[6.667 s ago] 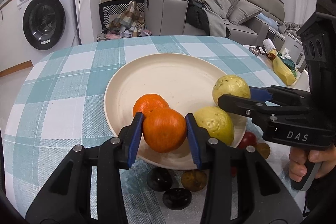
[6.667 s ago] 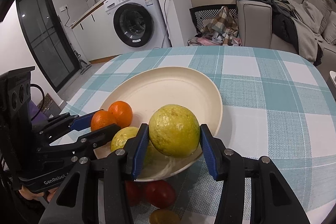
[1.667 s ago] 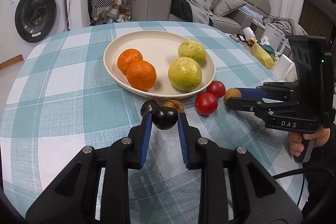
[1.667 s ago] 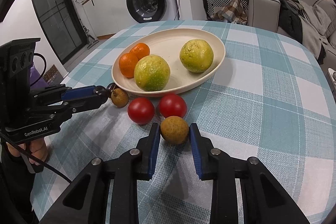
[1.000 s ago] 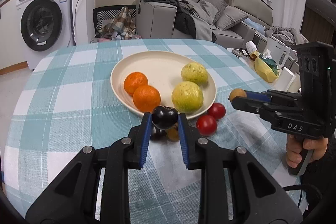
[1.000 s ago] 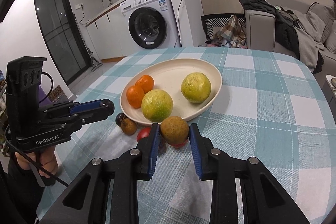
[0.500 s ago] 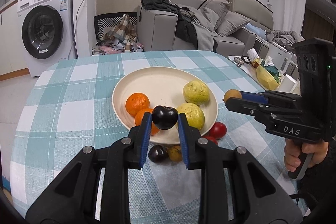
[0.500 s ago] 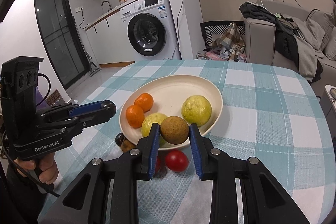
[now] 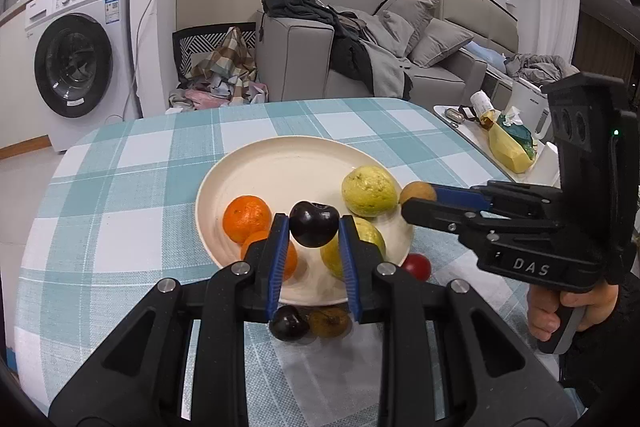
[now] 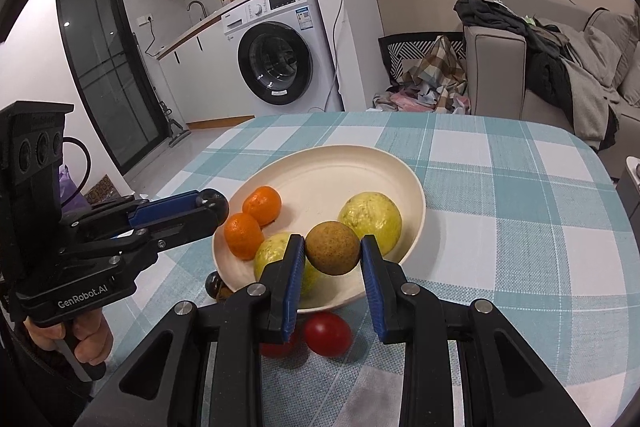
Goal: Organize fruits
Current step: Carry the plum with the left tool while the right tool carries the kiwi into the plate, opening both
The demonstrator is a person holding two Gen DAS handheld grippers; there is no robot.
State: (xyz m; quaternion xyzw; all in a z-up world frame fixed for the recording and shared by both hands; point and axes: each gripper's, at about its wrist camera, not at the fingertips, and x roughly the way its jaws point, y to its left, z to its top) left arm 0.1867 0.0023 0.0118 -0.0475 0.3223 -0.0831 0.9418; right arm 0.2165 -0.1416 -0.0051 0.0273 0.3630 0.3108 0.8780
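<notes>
Left gripper (image 9: 313,241) clamped on dark plum (image 9: 314,229); right gripper (image 10: 332,259) clamped on brown fruit (image 10: 333,247). Both held above plate (image 9: 280,163). Risks: round fruit slipping; release striking 2 guavas (image 10: 370,221) beyond jaws.

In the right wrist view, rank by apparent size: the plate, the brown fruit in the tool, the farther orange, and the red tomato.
1. Plate, clearly largest.
2. Brown fruit, though it is held close to the camera, which inflates it.
3 and 4. Red tomato and farther orange look about alike; the tomato is nearer, so I won't rank them.
</notes>
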